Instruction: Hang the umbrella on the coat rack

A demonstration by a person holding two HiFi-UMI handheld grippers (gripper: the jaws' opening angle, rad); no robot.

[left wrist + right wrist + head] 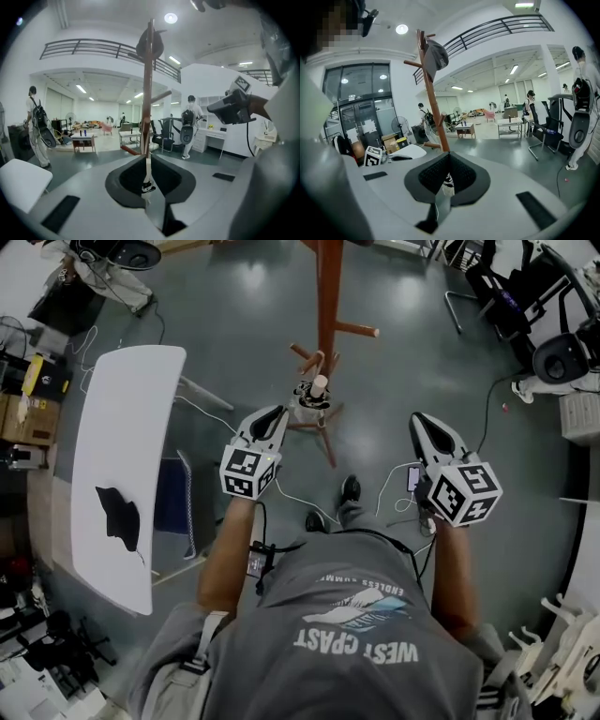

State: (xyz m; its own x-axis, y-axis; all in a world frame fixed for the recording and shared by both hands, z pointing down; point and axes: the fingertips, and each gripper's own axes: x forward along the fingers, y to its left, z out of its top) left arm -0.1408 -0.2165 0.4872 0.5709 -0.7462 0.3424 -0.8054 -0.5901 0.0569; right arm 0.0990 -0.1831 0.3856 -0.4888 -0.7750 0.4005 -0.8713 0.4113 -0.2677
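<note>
**Left gripper** point(275, 415): grey moulded shell with black ribbed pads. It is showing its jaws pressed together, with nothing visible between them. It is hovering just beside the umbrella, apparently not touching it.

**Right gripper** point(424, 423): same build, also closed and empty. It is hanging well apart from the umbrella, off to the right.

**Umbrella** point(309, 397): a folded, compact bundle of soft patterned cloth, capped by a pale rounded handle point(319, 385). It is sitting against the lower pole of the rack among the low pegs. It is probably hanging there already, though I cannot tell which peg is bearing it.

**Rack** point(328, 296): a slim reddish wooden pole with short angled pegs and splayed feet. It looks rigid but light, so it is likely tippable. A dark cap point(436, 54) is hanging at its top.

**Step in hand (judged):** this is looking like the check after the hang.
- Any retreat of the left gripper is best made straight back from the pole, keeping it closed and clear of the pegs.
- The cloth is looking easy to snag, and a knock could be enough to slide the umbrella off its peg.

**Table** point(122, 427): a white, smooth, rounded slab standing to the left, well apart.
</note>
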